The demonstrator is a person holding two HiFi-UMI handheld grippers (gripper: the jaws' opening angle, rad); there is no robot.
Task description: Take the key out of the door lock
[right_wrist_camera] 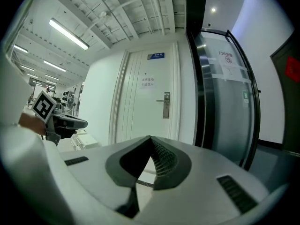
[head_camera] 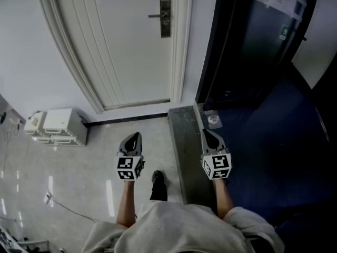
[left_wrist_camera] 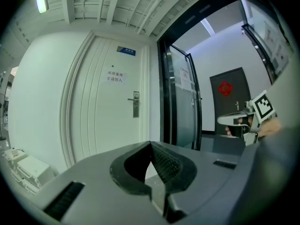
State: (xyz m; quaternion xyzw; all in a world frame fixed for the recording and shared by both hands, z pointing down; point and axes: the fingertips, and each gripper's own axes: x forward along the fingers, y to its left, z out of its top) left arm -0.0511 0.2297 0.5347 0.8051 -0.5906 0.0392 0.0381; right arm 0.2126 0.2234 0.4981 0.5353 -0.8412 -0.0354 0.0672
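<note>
A white door point(head_camera: 126, 46) stands closed ahead, with a metal lock plate point(head_camera: 165, 17) and a lever handle on its right side. The key is too small to make out in any view. The lock plate point(left_wrist_camera: 136, 104) shows far off in the left gripper view, and the lock plate point(right_wrist_camera: 166, 105) likewise in the right gripper view. My left gripper point(head_camera: 136, 136) and right gripper point(head_camera: 206, 132) are held low, side by side, well short of the door. Both are shut with nothing between the jaws: left gripper point(left_wrist_camera: 151, 143), right gripper point(right_wrist_camera: 150, 137).
White boxes point(head_camera: 58, 126) sit on the floor by the wall at left, with a thin cable point(head_camera: 60, 203) nearer me. A dark stone strip point(head_camera: 185, 141) runs between the grippers and the black-framed glass door point(head_camera: 253, 46) at right. My shoe point(head_camera: 157, 178) is below.
</note>
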